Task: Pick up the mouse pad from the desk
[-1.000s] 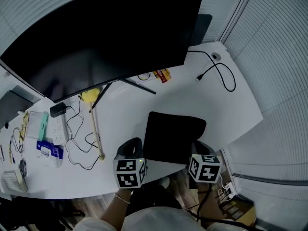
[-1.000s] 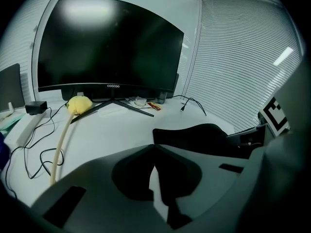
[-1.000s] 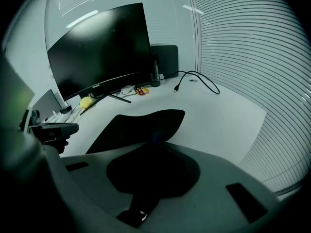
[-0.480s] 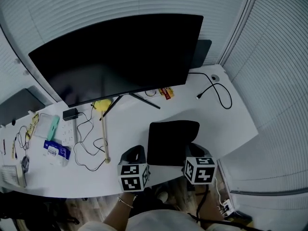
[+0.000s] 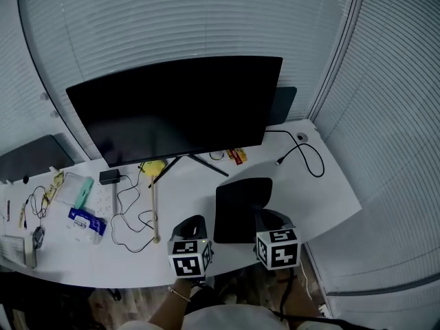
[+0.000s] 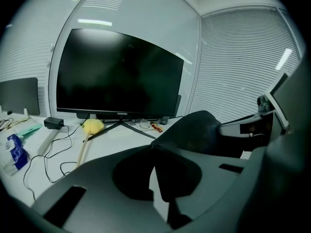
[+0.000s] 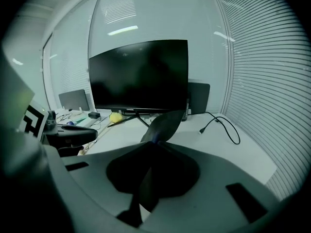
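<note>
The black mouse pad (image 5: pixel 240 208) is held raised off the table (image 5: pixel 323 184), before the monitor (image 5: pixel 179 108). Its near left corner is clamped by the left gripper (image 6: pixel 154 147) fingers (image 6: pixel 135 152). Its right side is pinched between the closed right gripper (image 7: pixel 155 142) fingers (image 7: pixel 178 151).

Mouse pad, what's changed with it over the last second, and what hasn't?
The left gripper and right gripper have risen, lifting the near edge of the mouse pad from the desk; the pad now curves upward between them. Both keep their fingers shut on its near corners. The monitor and the black cable stayed where they were.
</note>
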Available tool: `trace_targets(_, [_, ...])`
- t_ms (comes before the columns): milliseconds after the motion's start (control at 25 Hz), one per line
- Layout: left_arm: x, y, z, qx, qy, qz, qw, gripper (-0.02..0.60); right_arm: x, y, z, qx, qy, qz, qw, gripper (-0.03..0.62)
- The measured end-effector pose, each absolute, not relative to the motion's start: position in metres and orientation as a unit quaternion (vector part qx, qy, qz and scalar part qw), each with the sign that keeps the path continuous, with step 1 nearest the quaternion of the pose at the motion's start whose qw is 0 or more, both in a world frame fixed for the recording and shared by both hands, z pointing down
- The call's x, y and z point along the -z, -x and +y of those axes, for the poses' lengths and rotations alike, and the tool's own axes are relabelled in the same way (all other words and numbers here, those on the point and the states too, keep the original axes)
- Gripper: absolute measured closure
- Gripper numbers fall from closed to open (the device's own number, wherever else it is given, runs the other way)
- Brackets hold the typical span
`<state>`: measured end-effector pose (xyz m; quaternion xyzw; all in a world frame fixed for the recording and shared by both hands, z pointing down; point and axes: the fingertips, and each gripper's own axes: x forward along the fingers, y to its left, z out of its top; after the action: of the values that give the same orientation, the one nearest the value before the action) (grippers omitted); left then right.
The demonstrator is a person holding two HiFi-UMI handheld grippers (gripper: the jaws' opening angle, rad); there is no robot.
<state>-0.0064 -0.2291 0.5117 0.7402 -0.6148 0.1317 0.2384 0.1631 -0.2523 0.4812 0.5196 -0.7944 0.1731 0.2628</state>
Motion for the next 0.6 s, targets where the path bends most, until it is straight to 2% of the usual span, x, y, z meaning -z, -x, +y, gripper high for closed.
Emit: trace_targets(600, [-0.467,-0.007,-0.25,-0.093,-0.761,-0.611,0.198,0.566,-0.418,-0.177,-0.268,-0.089,-0.536,-0.804,0.242,0.54])
